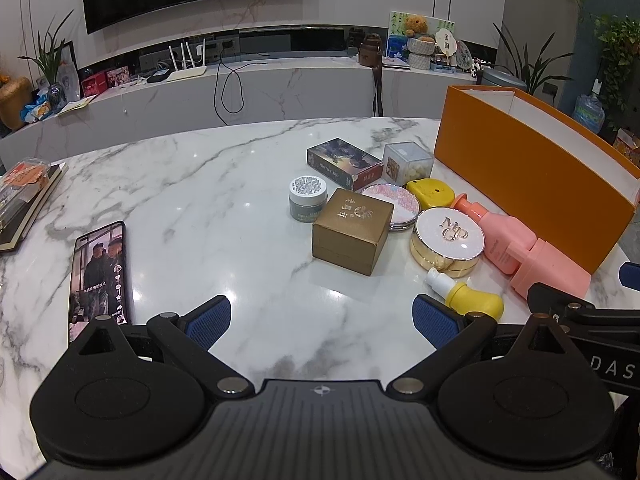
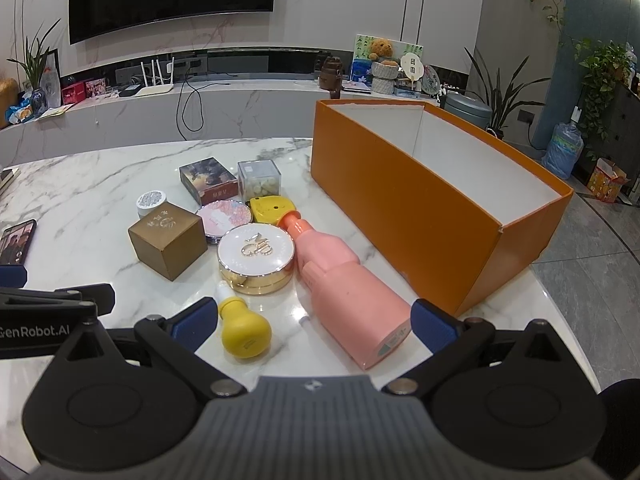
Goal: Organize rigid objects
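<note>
An open orange box [image 2: 404,200] with a white inside stands on the marble table's right side; it also shows in the left wrist view [image 1: 532,176]. Left of it lie a pink bottle [image 2: 344,284], a small yellow bottle [image 2: 242,330], a gold round compact [image 2: 256,256], a gold cube box [image 2: 168,236], a flat pink compact [image 2: 222,218], a yellow case [image 2: 270,208], a clear cube [image 2: 258,182], a card box [image 2: 206,180] and a grey jar [image 2: 150,202]. My right gripper [image 2: 316,322] is open, its jaws either side of the two bottles' ends. My left gripper [image 1: 322,322] is open and empty over bare table.
A phone [image 1: 100,276] with a lit screen lies at the table's left. A book and a packet [image 1: 24,196] sit at the far left edge. Behind the table runs a marble counter [image 1: 260,84] with a router, cables and ornaments. The floor drops off right of the orange box.
</note>
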Demonstrator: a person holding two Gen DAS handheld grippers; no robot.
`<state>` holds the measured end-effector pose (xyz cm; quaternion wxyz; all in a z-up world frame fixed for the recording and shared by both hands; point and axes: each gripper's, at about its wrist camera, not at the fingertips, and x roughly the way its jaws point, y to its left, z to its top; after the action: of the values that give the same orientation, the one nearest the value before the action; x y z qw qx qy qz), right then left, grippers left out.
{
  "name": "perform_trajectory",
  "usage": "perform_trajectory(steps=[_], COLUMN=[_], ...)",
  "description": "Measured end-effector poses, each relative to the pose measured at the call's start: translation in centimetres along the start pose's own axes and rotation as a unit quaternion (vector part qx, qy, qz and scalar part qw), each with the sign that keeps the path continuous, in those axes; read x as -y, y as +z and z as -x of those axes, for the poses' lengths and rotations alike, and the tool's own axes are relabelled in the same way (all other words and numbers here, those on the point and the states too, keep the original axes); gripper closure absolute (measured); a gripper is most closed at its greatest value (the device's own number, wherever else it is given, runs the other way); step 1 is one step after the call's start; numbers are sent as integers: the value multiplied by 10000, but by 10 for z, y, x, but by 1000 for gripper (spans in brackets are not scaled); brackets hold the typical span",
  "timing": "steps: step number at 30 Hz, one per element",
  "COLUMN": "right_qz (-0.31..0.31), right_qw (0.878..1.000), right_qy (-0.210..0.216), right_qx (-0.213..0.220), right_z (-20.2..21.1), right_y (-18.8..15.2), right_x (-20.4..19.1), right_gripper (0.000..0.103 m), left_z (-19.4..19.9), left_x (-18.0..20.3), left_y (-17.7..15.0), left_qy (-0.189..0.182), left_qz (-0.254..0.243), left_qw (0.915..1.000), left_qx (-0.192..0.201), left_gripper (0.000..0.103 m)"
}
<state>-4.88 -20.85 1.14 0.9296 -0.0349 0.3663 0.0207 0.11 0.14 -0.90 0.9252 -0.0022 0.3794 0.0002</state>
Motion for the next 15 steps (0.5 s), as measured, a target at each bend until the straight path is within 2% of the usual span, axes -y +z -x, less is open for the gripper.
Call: perform_trajectory(steps=[15], right_qz=[40], right_qw=[10000], right_qy=[-22], right_qx=[-40], right_z=[-3], right_y=[-3], right_x=[-1], right_gripper=[2], left_z=[-6], left_x=[-1], left_y=[-2], left_qy=[-84], left_qz=[-8], left_qw=[9999], left_qx=[-57], left_gripper=[0])
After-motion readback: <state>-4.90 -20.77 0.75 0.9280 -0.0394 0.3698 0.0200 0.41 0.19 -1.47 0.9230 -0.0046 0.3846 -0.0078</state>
